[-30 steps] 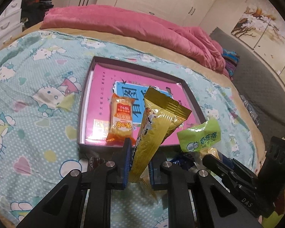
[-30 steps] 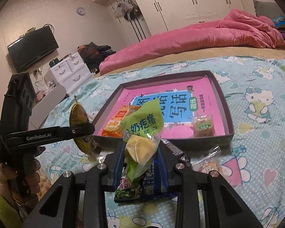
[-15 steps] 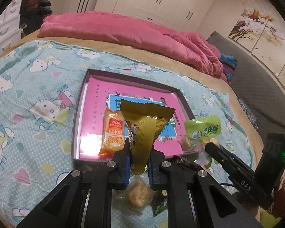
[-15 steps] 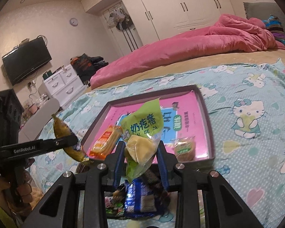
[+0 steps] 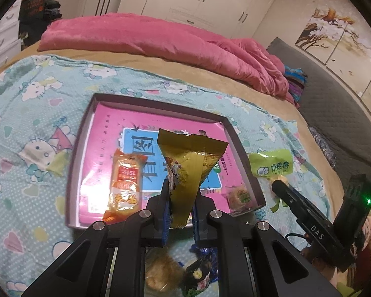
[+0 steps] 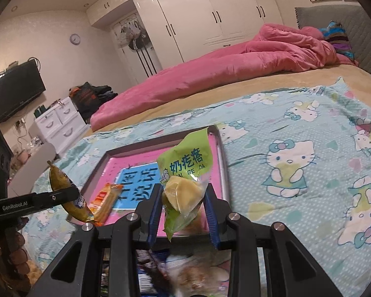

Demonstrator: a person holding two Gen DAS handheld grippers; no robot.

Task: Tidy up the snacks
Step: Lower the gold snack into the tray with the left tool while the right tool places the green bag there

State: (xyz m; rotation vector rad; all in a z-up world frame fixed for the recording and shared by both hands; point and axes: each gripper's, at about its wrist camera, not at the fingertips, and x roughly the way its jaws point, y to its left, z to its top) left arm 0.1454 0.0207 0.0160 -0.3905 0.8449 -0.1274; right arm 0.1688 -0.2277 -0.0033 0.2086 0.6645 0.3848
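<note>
Nearest my left camera, the left gripper (image 5: 180, 205) is clamped tight on a yellow snack packet (image 5: 189, 170), its blue pads pressing the packet's lower end while the crimped top stands up above the near edge of the tray. Under that gripper's frame a few loose snacks (image 5: 160, 269) lie on the bedspread, blurred and hard to identify.

On my other camera, the right gripper (image 6: 183, 205) holds a green packet (image 6: 185, 173) with a pale yellow lump showing through its clear lower half; the jaws stand partly closed, pinching the packet from both sides. It hangs above the tray's near right corner. From the left camera I see that same green packet (image 5: 272, 167) just outside the tray's right wall, with the right gripper's black finger below it.

Just beyond both grippers lies the dark-rimmed tray (image 5: 82, 133), lined with a pink sheet carrying a blue panel. An orange packet (image 5: 125, 185) rests in its near left part, and a small round wrapped snack (image 5: 238, 196) sits in the near right corner.

The tray sits on a pale blue cartoon-cat bedspread (image 6: 296, 168). Farther back a pink quilt (image 5: 160, 39) is bunched across the bed, and white wardrobes (image 6: 210, 17) line the far wall.
</note>
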